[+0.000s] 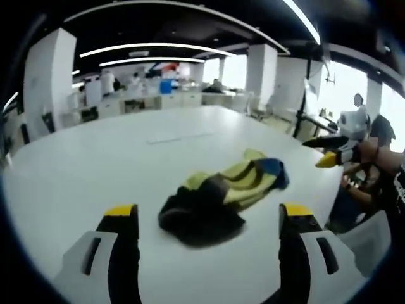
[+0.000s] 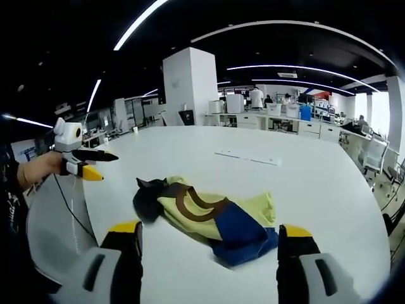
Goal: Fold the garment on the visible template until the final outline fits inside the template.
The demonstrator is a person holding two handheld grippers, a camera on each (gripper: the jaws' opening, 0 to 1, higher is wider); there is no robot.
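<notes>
A soft, crumpled garment [image 1: 218,199] lies bunched on the smooth white table [image 1: 95,158], both grippers' yellow-tipped fingers [image 1: 121,212] spread.

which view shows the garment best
The right gripper view: the garment lies close and sharp, its yellow, brown, blue and dark parts easy to tell apart. The left gripper view shows it smaller and blurrier, dark end nearest.

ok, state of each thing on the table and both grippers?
garment: crumpled in a heap on the white table, not folded, not held.
template marks: faint lines on the table beyond the garment, nothing on them.
left gripper: jaws open, empty, short of the garment.
right gripper: jaws open, empty, garment between and beyond the tips.
</notes>
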